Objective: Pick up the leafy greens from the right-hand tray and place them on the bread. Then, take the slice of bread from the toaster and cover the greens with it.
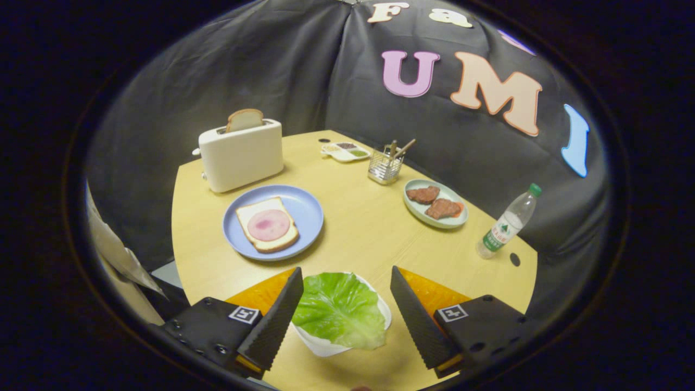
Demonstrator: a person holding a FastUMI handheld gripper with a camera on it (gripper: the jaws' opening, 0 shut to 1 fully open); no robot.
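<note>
My gripper (pixel 346 282) hangs above the near edge of the round bench (pixel 369 228), its two fingers spread wide apart and pressing on nothing; the leafy greens (pixel 339 309) lie between them, resting in a white tray (pixel 326 343) directly beneath, the leaf clear of both fingers; beyond the fingers and to their left sits a blue plate (pixel 309 209) carrying a slice of bread (pixel 267 225) topped with a round of pink ham (pixel 269 225); behind that plate stands a white toaster (pixel 241 155) with a second slice of bread (pixel 245 119) poking upright from its slot; farther back, near the booth wall, a small divided dish (pixel 345 152) lies beside a wire holder (pixel 384 167) with sticks in it; to the right, a pale green plate (pixel 434 219) holds two brown meat pieces (pixel 433 202); a plastic bottle (pixel 507 222) with a green cap stands by the bench's right edge, well apart from the greens.
</note>
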